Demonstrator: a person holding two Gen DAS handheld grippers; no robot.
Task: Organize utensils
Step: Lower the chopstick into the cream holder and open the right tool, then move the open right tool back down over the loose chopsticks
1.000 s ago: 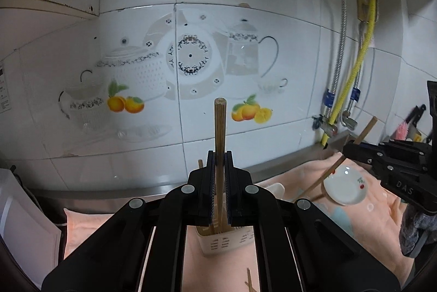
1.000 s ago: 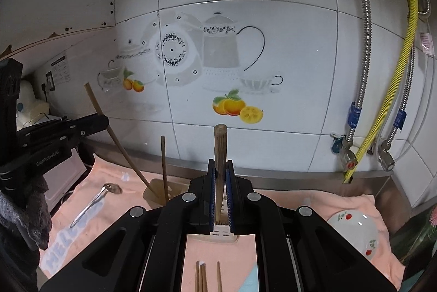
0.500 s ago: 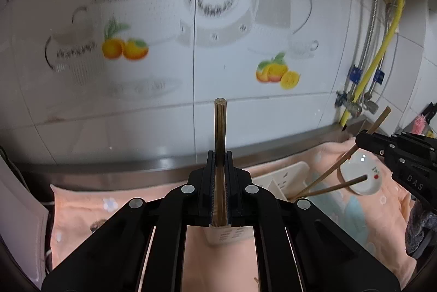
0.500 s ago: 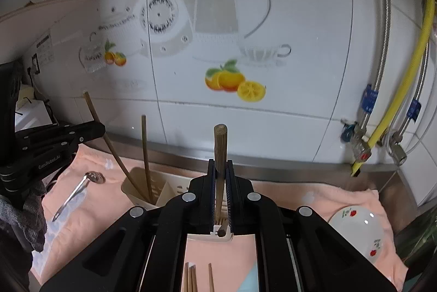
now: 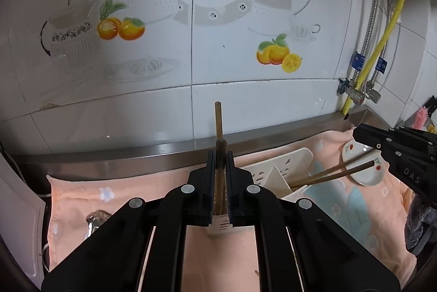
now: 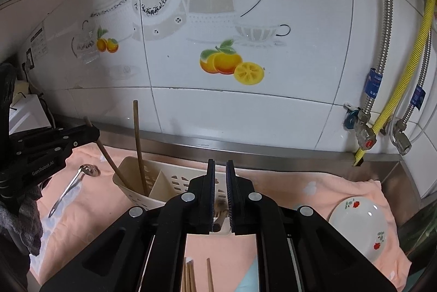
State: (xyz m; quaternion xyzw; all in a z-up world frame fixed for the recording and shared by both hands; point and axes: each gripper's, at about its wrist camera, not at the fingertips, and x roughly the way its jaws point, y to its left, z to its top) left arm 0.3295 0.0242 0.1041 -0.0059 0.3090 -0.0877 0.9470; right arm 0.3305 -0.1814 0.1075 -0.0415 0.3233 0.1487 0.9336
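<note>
A white slotted utensil holder (image 5: pixel 275 169) (image 6: pixel 128 169) stands on a peach towel (image 6: pixel 300 182) by the tiled wall. My left gripper (image 5: pixel 220 155) (image 6: pixel 95 132) is shut on a wooden chopstick (image 5: pixel 220 171) whose lower end sits in the holder's left compartment. A second chopstick (image 6: pixel 138 141) stands free beside it. My right gripper (image 6: pixel 220 163) (image 5: pixel 356 132) hovers over the holder's right end, jaws nearly together and nothing upright between them. A blurred brown chopstick end (image 6: pixel 218 210) shows low in the gap. Two chopsticks (image 5: pixel 333 173) lean out of the holder under that gripper.
A slotted metal spoon (image 6: pixel 82 174) lies on the towel left of the holder. A small flowered plate (image 6: pixel 357 223) sits at the right. Loose chopsticks (image 6: pixel 191 275) lie on the near towel. A steel ledge, valves and hoses (image 6: pixel 382 111) line the wall.
Both grippers have sunk toward the holder. The chopstick that stood up between the right jaws has dropped low. The left gripper's chopstick went down into the left compartment.
</note>
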